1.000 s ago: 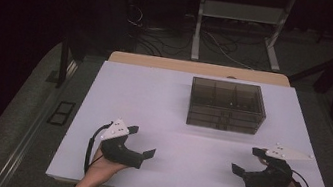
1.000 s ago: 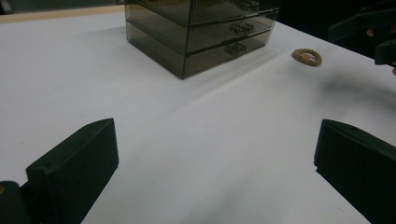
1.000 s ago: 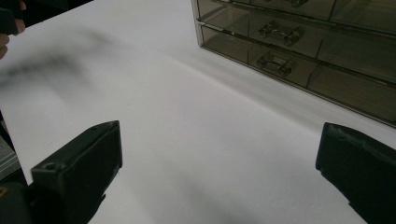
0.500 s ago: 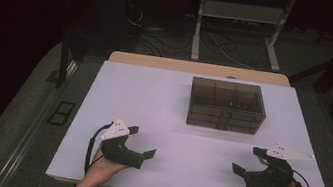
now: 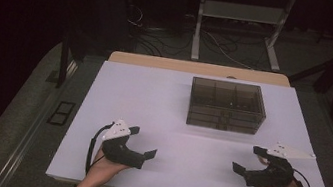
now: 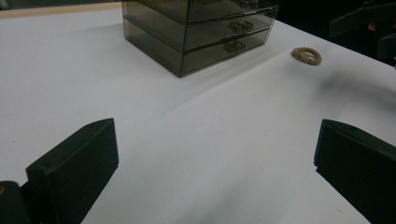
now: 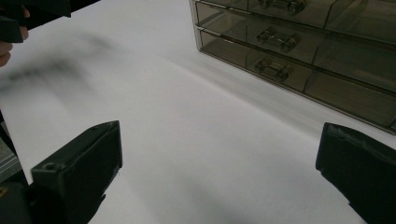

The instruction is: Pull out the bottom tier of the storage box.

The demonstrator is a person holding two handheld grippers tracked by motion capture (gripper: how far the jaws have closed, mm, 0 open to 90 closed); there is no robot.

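Observation:
A smoky clear drawer box [image 5: 227,105] with three stacked drawers stands on the white table [image 5: 153,101], right of centre towards the back. My left gripper [image 5: 144,141] rests near the front left, open with nothing between its jaws. My right gripper [image 5: 246,159] mirrors it at the front right, also open and holding nothing. In the left gripper view the drawer box [image 6: 196,28] stands ahead of the gripper [image 6: 215,163], and a small tan braided ring [image 6: 307,55] lies on the table to its right. In the right gripper view the drawer fronts with clear handles [image 7: 275,39] face the gripper [image 7: 219,168].
A wooden strip [image 5: 199,68] runs along the table's back edge. Beyond it the dark floor holds cables and a white metal stand [image 5: 238,29]. Bare white tabletop stretches between the two grippers and in front of the box.

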